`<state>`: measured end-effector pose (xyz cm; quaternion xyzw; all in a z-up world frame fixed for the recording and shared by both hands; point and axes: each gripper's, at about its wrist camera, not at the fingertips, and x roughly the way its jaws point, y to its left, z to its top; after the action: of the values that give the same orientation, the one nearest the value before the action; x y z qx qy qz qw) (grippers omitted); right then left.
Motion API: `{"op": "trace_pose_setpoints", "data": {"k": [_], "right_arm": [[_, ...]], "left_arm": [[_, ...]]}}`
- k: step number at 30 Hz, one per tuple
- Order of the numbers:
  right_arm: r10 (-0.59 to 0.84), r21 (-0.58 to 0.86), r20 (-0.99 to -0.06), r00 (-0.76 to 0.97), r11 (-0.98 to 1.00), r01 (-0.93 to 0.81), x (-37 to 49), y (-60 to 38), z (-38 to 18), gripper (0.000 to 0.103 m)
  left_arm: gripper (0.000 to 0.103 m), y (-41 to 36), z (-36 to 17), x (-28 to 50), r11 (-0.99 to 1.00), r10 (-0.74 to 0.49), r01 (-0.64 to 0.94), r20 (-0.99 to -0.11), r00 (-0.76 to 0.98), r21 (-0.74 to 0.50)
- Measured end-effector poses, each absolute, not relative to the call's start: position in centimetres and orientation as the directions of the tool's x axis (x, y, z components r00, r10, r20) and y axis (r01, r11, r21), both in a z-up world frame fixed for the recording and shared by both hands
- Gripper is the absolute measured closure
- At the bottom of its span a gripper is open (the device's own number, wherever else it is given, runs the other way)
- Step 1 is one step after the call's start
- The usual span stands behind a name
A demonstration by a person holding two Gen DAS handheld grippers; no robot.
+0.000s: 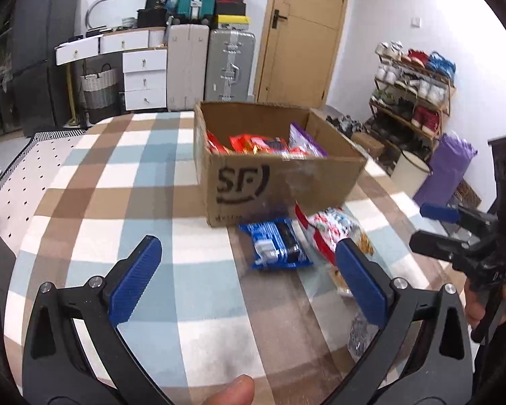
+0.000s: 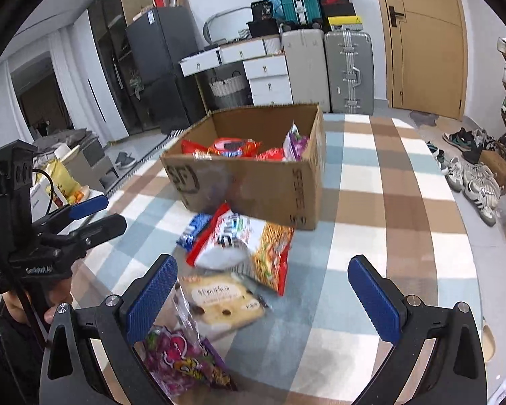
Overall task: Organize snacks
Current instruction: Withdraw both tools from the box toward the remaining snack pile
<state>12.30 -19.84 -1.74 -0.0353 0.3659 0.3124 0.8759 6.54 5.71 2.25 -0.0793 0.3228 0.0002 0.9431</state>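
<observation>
While the open brown cardboard box (image 2: 253, 182) on the checked tablecloth (image 2: 388, 202) already holds red packets, four loose snack packets (image 2: 239, 246) lie before it, both blue-padded grippers, left (image 1: 249, 283) and right (image 2: 263, 300), spread wide, empty.

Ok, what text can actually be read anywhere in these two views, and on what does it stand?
"SF" on the cardboard box, front face.
Print on the box's side wall: blurred.
Print on the blue packet, red-and-white bag and cream packet: blurred.
Lettering on the left tool's body: too small.
</observation>
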Motion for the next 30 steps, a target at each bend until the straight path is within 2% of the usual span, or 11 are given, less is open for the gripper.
{"op": "trace_pose_setpoints", "data": {"k": [15, 23, 30], "right_arm": [[0.497, 0.139, -0.747, 0.442, 0.766, -0.628, 12.1, -18.5, -4.3, 0.000], [0.504, 0.147, -0.759, 0.412, 0.750, -0.645, 12.1, -18.8, -4.7, 0.000], [0.530, 0.194, -0.766, 0.363, 0.730, -0.655, 12.3, -18.4, -5.5, 0.000]], "left_arm": [[0.001, 2.5, -1.2, 5.4, 0.988, -0.120, 0.023, -0.676, 0.727, -0.151], [0.001, 0.5, -2.1, 5.2, 0.976, -0.209, 0.103, -0.698, 0.685, -0.191], [0.001, 0.8, -2.0, 5.1, 0.981, -0.188, 0.092, -0.694, 0.695, -0.174]]}}
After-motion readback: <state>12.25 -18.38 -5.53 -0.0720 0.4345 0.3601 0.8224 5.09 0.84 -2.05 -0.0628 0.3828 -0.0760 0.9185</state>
